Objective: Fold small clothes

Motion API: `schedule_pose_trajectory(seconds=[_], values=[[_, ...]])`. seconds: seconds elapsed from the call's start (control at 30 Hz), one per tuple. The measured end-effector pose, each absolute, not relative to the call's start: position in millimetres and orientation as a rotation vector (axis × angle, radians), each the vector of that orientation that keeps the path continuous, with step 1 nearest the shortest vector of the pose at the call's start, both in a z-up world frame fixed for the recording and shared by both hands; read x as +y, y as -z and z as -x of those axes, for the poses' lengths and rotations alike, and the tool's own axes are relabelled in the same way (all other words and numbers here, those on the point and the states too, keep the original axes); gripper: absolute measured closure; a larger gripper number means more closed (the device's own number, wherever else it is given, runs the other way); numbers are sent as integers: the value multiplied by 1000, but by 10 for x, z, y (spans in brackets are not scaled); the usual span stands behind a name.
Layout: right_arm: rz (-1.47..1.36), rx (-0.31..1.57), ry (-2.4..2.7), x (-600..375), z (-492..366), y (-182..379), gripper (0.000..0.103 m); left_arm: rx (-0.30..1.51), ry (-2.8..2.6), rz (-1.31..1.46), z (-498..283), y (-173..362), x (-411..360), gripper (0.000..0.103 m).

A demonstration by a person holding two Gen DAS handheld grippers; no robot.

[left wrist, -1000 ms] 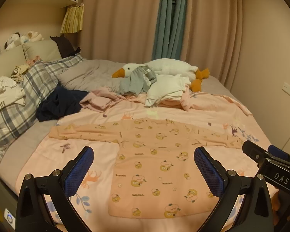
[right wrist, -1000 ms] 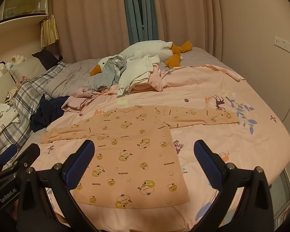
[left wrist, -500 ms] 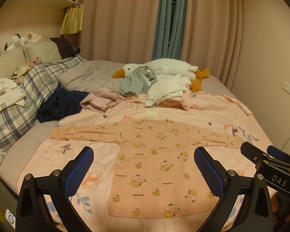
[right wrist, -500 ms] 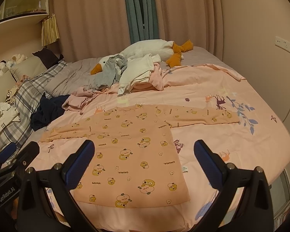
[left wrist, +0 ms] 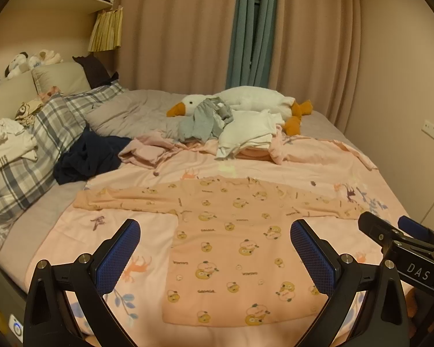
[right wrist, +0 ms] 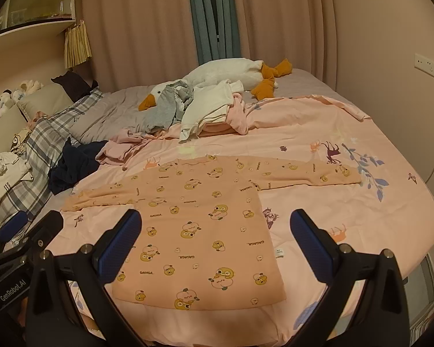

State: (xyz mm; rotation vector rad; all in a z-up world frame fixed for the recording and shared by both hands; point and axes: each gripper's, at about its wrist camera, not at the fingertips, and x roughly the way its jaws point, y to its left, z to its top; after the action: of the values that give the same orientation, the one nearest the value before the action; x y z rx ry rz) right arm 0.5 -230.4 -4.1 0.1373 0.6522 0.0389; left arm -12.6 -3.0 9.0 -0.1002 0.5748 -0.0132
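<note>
A small peach long-sleeved top (left wrist: pixel 231 245) (right wrist: pixel 199 225) with a yellow cartoon print lies flat on the pink bedspread, both sleeves spread out sideways. My left gripper (left wrist: pixel 215 256) hovers open above its hem end, nothing between the blue pads. My right gripper (right wrist: pixel 215 253) is open too, over the top's right half near the bed's front edge. Each gripper shows at the edge of the other's view: the right gripper (left wrist: pixel 405 240), the left gripper (right wrist: pixel 26 231).
A heap of loose clothes (left wrist: pixel 217 133) and a white goose plush (left wrist: pixel 246 101) lie further back on the bed. A dark garment (left wrist: pixel 86 159) and plaid pillow (left wrist: pixel 37 144) sit at the left. The wall (right wrist: pixel 405 57) runs along the right side.
Both views have shifted very slightly; the top and both grippers' openings look the same.
</note>
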Motion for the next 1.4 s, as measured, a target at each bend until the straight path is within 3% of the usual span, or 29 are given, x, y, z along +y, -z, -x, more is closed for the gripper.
schedule_pose_trajectory(seconds=[1.4], values=[[-132,669,-43,-2300,-47,77,0,588,8,87,118,-56,-41,0]])
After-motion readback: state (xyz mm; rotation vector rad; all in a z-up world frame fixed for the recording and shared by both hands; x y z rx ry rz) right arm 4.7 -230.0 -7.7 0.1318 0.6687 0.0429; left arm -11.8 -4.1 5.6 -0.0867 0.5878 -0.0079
